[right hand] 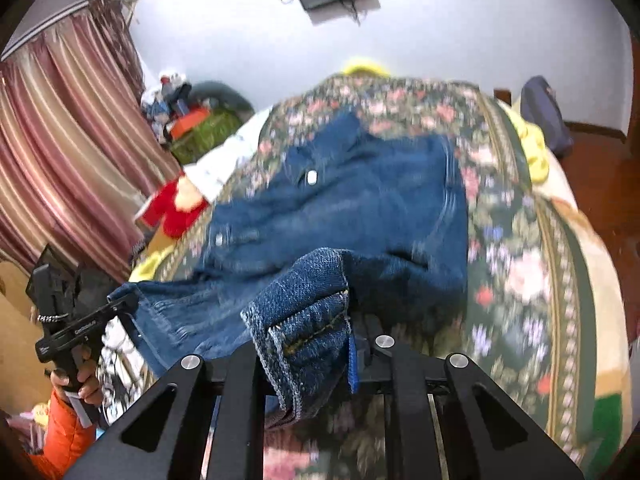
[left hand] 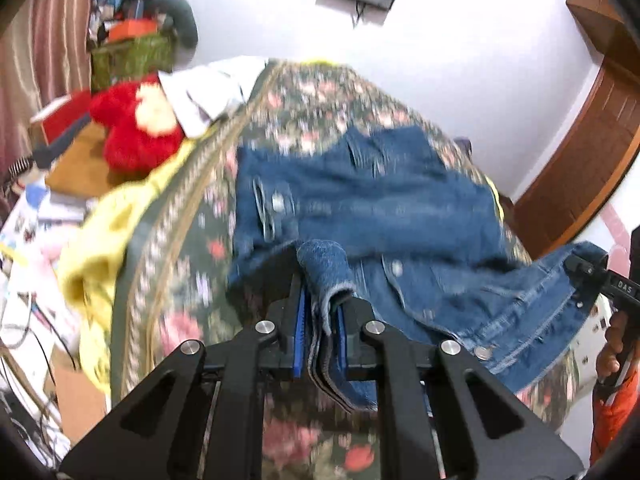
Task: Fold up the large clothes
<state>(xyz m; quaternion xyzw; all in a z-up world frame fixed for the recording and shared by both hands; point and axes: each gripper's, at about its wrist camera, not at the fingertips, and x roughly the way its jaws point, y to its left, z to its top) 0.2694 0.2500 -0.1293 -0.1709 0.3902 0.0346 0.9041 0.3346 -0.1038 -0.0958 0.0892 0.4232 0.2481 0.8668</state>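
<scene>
We have the left gripper (left hand: 322,316) clamped on a folded denim edge, blue pads pressing it from both sides, several layers hanging below the fingers. Right gripper (right hand: 320,344) is also closed on denim: a stitched hem bunches over the left finger, and only the right blue pad (right hand: 353,364) shows. The denim jacket (left hand: 360,200) spreads ahead of both sets of fingers on the floral bedspread (left hand: 180,280), near edge lifted and stretched between the two grippers. Ahead-left of the left fingers: red plush toy (left hand: 136,128), yellow cloth (left hand: 104,240). Both frames are motion-blurred.
</scene>
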